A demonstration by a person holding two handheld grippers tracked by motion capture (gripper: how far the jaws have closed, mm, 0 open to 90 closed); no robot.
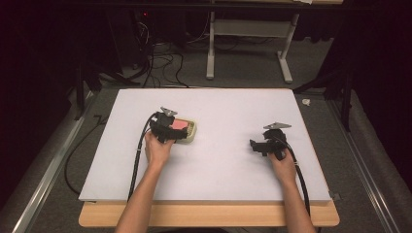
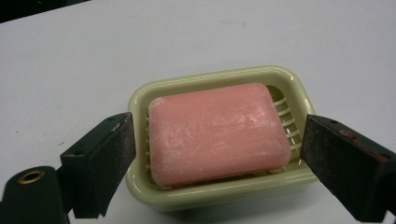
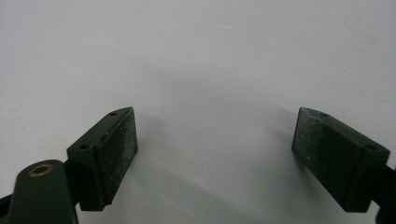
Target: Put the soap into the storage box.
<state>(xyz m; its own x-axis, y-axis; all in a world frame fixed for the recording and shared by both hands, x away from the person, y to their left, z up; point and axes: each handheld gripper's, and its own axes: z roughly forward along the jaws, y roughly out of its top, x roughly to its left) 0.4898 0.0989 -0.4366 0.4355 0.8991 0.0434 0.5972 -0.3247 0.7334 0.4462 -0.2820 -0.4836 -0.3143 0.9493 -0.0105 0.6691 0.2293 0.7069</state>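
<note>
- The left hand-held gripper (image 2: pixel 217 161) stands wide open, its two black jaws set just outside the short ends of a pale green soap dish (image 2: pixel 205 198); it grips nothing yet, and whether the pads already touch the dish walls is hard to tell.
- In the dish lies a pink soap bar (image 2: pixel 217 133), flat on the ribbed insert and filling most of it; from the high view the dish (image 1: pixel 193 132) sits on the left half of the white counter (image 1: pixel 218 165), partly under the gripper.
- To do this step well, I judge the jaws should close slowly and evenly on the dish's outer walls below the rim, staying level, so the rounded plastic does not squirt out sideways.
- Keep the pads off the soap itself: it looks slick and would likely slip or mark.
- Lift only once both pads bear squarely, and keep the dish flat so the bar stays seated.
- The right hand-held gripper (image 3: pixel 215 158) is also spread wide and empty, hovering over bare counter well apart from the dish; it could steady the far side if the dish skids.
</note>
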